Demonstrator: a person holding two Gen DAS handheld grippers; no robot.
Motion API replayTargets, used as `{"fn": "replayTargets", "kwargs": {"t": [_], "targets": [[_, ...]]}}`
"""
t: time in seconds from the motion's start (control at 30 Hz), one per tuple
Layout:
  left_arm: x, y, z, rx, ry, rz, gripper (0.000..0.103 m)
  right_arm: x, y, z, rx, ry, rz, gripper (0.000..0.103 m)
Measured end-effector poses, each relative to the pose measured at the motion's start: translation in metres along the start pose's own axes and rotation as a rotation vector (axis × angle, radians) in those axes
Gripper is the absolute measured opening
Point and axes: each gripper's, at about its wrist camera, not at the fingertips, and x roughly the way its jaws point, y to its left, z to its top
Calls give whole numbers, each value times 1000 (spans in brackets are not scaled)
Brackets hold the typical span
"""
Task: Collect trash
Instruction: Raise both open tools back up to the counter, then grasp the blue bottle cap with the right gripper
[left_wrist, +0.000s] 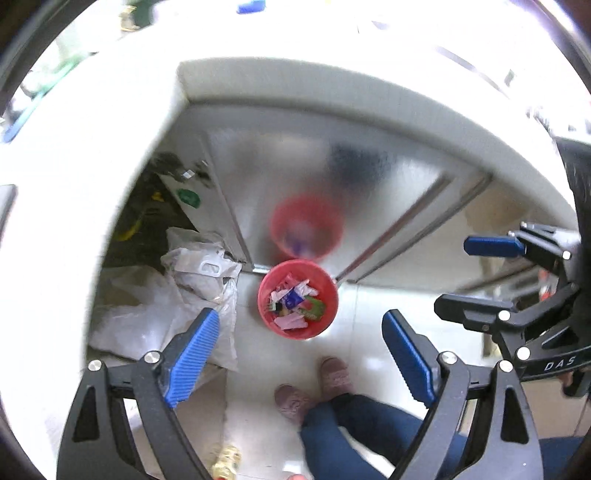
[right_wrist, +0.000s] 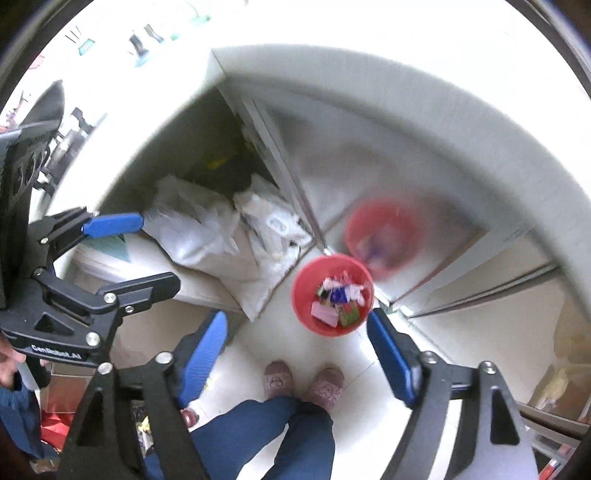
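Two empty grippers — left gripper, right gripper — above upright red bin (mouth up).

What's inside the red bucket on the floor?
The red bucket holds scraps of trash: white, pink, blue and green wrappers. Whatever lies under that pile is covered.

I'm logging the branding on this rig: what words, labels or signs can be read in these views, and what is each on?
"DAS": white letters on the black frame of the right hand-held gripper, cut off at the picture's edge.
"CenRobot.AI": on the black frame of the left hand-held gripper, slightly blurred.
Green round sticker on the white cabinet: unreadable.
Wrappers in the red bin: print too small.
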Motion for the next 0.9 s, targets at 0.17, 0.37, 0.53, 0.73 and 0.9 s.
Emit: {"fn": "replayTargets", "kwargs": {"t": [0.17, 0.37, 0.53, 0.73, 0.9], "targets": [[-60, 6, 15, -86, -65, -46, 103, -62, 8, 17, 19, -90, -4, 84], [-113, 5, 35, -79, -166, 2, 103, -113, 17, 34, 6, -198, -9, 95], [-148, -4, 54, -34, -218, 54, 103, -137, 23, 48, -10, -238, -14, 98], [-177, -11, 79, 40, -258, 77, 103, -163, 33, 68, -66, -291, -42, 102], [-195, -6, 105, 69, -302, 129, 103, -169, 29, 85, -67, -323, -49, 102]]}}
